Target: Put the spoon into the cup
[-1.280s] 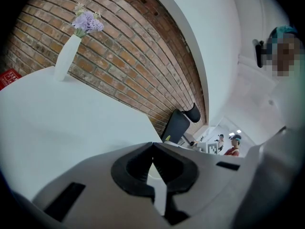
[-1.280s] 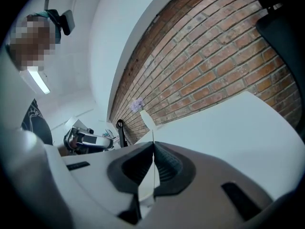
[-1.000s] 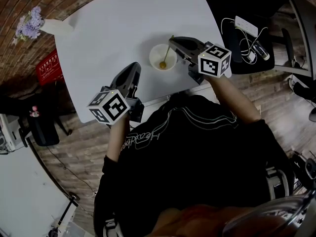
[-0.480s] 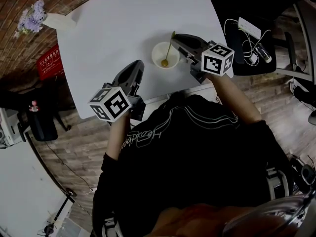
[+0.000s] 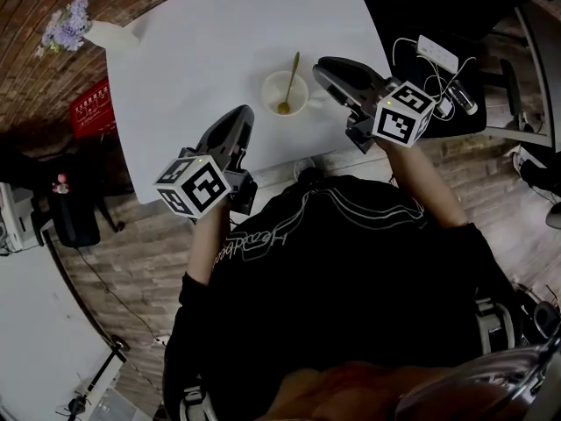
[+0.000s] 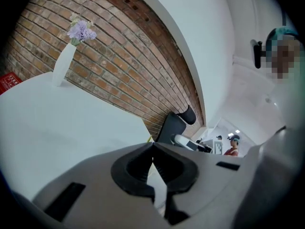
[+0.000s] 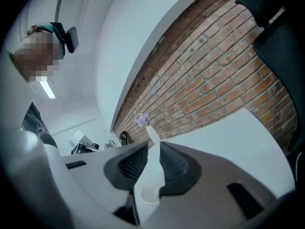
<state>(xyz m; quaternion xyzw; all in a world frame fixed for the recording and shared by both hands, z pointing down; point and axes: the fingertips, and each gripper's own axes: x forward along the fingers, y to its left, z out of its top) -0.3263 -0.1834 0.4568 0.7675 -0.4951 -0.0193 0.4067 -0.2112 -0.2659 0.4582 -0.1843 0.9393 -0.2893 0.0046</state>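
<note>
In the head view a small white cup (image 5: 287,93) stands on the white table (image 5: 210,42) near its front edge. A gold spoon (image 5: 290,82) rests in it, bowl down, with the handle leaning out over the far rim. My right gripper (image 5: 323,67) hangs just right of the cup, apart from the spoon. Its jaws stand a little apart in the right gripper view (image 7: 153,149), with nothing between them. My left gripper (image 5: 241,117) sits at the front edge, left of the cup. In the left gripper view (image 6: 152,147) its tips touch.
A white vase with purple flowers (image 5: 92,32) stands at the table's far left corner and shows in both gripper views (image 6: 63,63) (image 7: 151,132). A brick wall (image 6: 124,70) lies behind. A black chair with cables and a power strip (image 5: 436,55) is to the right.
My right gripper has let go of the spoon and drawn back to the right. The spoon now stands alone in the cup. The left gripper has stayed in place.
</note>
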